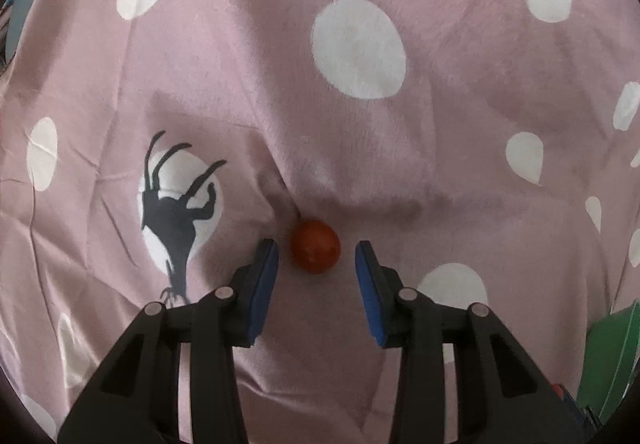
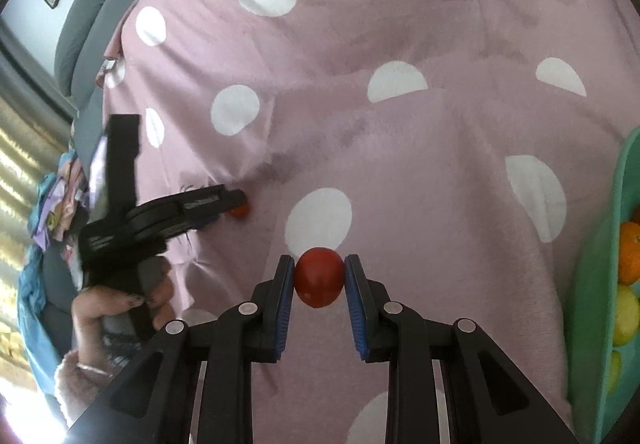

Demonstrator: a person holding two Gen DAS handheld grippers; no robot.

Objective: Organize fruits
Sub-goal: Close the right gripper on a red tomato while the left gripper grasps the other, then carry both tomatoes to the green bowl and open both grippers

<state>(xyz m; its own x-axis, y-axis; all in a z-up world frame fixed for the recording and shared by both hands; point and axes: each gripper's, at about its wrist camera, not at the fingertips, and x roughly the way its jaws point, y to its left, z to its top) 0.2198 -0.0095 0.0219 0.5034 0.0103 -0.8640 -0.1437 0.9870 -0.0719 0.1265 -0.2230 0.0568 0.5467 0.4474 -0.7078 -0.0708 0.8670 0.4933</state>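
A small tomato [image 1: 315,246] lies on the pink dotted blanket [image 1: 280,64] between the spread fingers of the left gripper [image 1: 317,256], touching neither pad. The right gripper [image 2: 319,276] clamps a second tomato [image 2: 319,278] beside the green bowl [image 2: 592,284] at the blanket's right edge.

two small red tomatoes in all — one [image 1: 315,246] lying on the pink spotted cloth [image 1: 260,44], one [image 2: 319,277] up between blue pads. two grippers, one per hand: the left gripper [image 1: 316,256] and the right gripper [image 2: 319,278], two fingers each. one green tray [image 2: 592,284] at the right edge — in it at least one orange [image 2: 630,256] and two yellow fruits [image 2: 626,314], the rest cut off. one printed black creature [image 1: 176,212] on the cloth.
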